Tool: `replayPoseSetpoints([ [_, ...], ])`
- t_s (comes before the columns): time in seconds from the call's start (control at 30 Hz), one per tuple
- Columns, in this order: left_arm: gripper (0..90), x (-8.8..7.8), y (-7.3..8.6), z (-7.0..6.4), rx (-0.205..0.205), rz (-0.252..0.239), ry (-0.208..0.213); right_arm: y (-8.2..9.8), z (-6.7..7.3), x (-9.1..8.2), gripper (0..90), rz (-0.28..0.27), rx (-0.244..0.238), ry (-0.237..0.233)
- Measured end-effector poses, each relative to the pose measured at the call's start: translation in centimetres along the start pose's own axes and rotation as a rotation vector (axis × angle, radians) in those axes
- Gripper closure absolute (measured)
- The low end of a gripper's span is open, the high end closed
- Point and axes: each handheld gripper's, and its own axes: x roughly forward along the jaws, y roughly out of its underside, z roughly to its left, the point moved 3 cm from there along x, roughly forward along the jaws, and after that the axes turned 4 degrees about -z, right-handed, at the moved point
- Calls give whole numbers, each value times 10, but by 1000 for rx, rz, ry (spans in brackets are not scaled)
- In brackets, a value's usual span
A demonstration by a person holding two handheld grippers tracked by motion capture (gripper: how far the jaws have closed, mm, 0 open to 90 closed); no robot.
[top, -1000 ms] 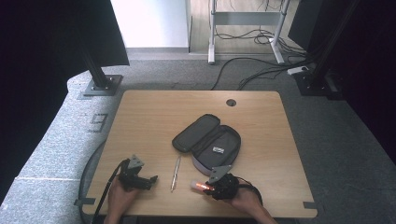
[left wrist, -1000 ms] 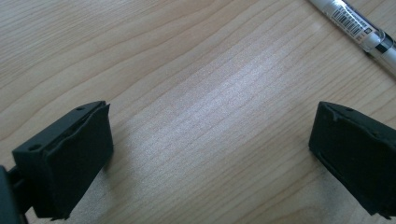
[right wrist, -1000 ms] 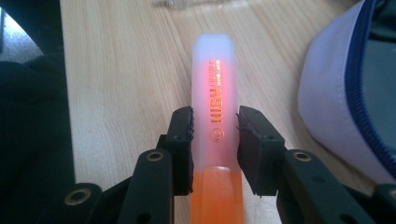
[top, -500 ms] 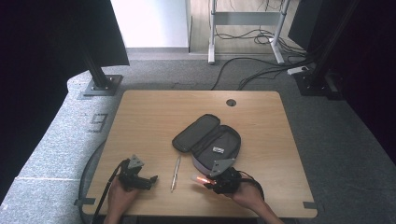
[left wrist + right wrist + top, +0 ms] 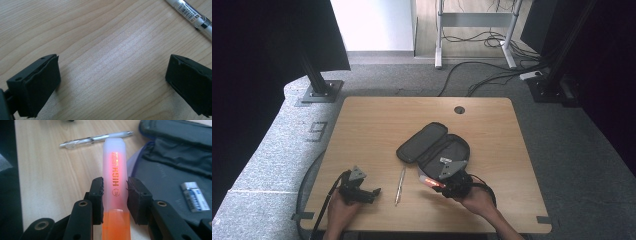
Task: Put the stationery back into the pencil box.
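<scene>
An orange highlighter (image 5: 115, 180) with a frosted cap is clamped between the jaws of my right gripper (image 5: 115, 188), pointing away over the table. From above, that right gripper (image 5: 437, 183) hovers at the near edge of the open dark pencil case (image 5: 434, 145), the highlighter (image 5: 430, 182) glowing at its tip. A small white eraser (image 5: 195, 196) lies inside the pencil case (image 5: 175, 157). A clear pen (image 5: 400, 185) lies on the wood between the hands; its barrel (image 5: 192, 15) shows beyond my left gripper (image 5: 112, 82), whose jaws stand wide open over bare wood. The left gripper (image 5: 374, 191) rests near the front left.
The wooden table (image 5: 377, 125) has a round cable hole (image 5: 459, 109) at the back. The pen (image 5: 96, 138) lies just past the highlighter's cap. Black stands and cables sit on the grey floor behind the table.
My right gripper has risen with the highlighter and shifted toward the pencil case. The left gripper has stayed where it was.
</scene>
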Motion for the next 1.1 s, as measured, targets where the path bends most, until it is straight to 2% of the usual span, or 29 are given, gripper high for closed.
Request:
replayPoseSetpoints([
  [1.1, 0, 0, 0, 0, 0, 0, 0, -10, -68, 6, 655, -5, 66, 151],
])
